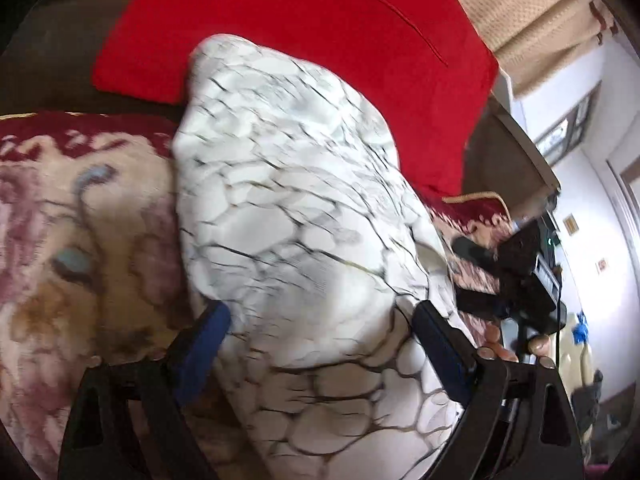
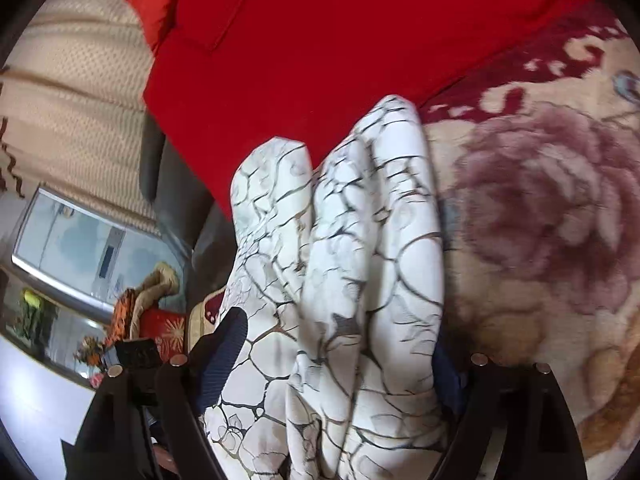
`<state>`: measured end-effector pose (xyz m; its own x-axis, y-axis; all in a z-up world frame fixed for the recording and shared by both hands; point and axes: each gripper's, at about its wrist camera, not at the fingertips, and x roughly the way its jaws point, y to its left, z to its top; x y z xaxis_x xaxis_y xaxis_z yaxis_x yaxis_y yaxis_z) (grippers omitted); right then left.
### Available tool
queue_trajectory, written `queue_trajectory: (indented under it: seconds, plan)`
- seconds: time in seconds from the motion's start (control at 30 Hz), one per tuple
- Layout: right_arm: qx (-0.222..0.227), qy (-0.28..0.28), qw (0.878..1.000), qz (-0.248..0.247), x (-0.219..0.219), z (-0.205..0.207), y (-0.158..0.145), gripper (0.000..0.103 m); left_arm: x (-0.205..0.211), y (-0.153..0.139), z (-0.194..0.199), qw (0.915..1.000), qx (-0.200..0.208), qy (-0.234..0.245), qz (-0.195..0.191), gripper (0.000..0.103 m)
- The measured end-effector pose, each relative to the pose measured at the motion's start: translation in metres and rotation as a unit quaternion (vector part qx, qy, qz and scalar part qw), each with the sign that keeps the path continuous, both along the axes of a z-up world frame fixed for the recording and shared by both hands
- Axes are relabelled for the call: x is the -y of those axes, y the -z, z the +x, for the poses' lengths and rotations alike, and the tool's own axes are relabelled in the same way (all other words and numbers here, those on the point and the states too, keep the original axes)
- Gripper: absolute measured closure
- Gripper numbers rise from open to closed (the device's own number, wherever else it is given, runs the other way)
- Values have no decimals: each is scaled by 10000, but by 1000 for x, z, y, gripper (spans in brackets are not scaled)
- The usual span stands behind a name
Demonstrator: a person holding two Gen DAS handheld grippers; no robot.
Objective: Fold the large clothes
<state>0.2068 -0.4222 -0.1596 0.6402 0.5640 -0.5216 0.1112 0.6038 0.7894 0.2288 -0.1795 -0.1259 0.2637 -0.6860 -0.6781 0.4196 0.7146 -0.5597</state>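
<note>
Now, step: by the look of it a mid-fold carry, the white garment (image 1: pixel 288 208) lifted in a bunch over the blanket (image 1: pixel 80 240) and not yet laid flat.
Garment: white with a dark crackle print, hanging between both grippers, its far end drooping toward the red cloth (image 1: pixel 304 32).
Left gripper (image 1: pixel 320 344): blue-padded fingers (image 1: pixel 204 344) stand wide with the cloth bulging between them; whether they pinch it lower down cannot be told.
Right gripper (image 2: pixel 340 368): cloth fills the gap between its fingers (image 2: pixel 224 356) in thick pleats; it seems held, though the right pad is mostly covered.
Right gripper from the left view (image 1: pixel 516 276): seen off to the side, near the garment's edge.
Next move: probably lower the bundle to the blanket, spread it, then bring one edge over the other; that calls for both grips to keep level so the pleats shake out.
Around: a window (image 2: pixel 80 248) and clutter at the bedside, a wall with frames in the left view.
In the way: the red cloth lies close behind and could get caught under the fold; motion blur hides fine detail.
</note>
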Motion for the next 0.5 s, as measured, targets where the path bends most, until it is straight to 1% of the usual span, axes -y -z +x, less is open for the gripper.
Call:
queue_trajectory:
  seconds: [0.07, 0.13, 0.23, 0.27, 0.3, 0.33, 0.37, 0.4, 0.43, 0.47, 0.5]
  plan:
    - [137, -104, 9998, 76, -8, 3, -2, 16, 10, 0, -5, 9996, 182, 117, 187, 2]
    - [154, -160, 9997, 34, -15, 5, -2, 16, 16, 1, -6, 9994, 247, 158, 202, 2]
    - [56, -251, 9986, -463, -31, 12, 1, 16, 18, 1, -8, 9993, 298, 145, 163, 3]
    - [45, -294, 9969, -723, -41, 13, 0, 18, 18, 1, -9, 9993, 324, 134, 124, 3]
    - [22, -321, 9956, -885, -47, 14, 0, 20, 18, -1, -10, 9992, 370, 124, 84, 7]
    - [1, -330, 9941, -1031, -53, 15, 0, 24, 18, -3, -11, 9990, 438, 102, 78, 11]
    - [0, -321, 9938, -1060, -57, 15, 1, 26, 19, -5, -13, 9987, 496, 86, 99, 19]
    - [2, -298, 9938, -1071, -58, 14, 1, 31, 20, -6, -14, 9983, 562, 79, 116, 25]
    - [2, -277, 9938, -1074, -58, 14, 1, 37, 19, -8, -13, 9981, 595, 82, 107, 27]
    - [5, -260, 9940, -1060, -58, 13, 0, 41, 20, -10, -14, 9979, 632, 88, 86, 29]
    - [9, -226, 9945, -1018, -59, 12, 0, 41, 19, -11, -14, 9978, 647, 94, 76, 29]
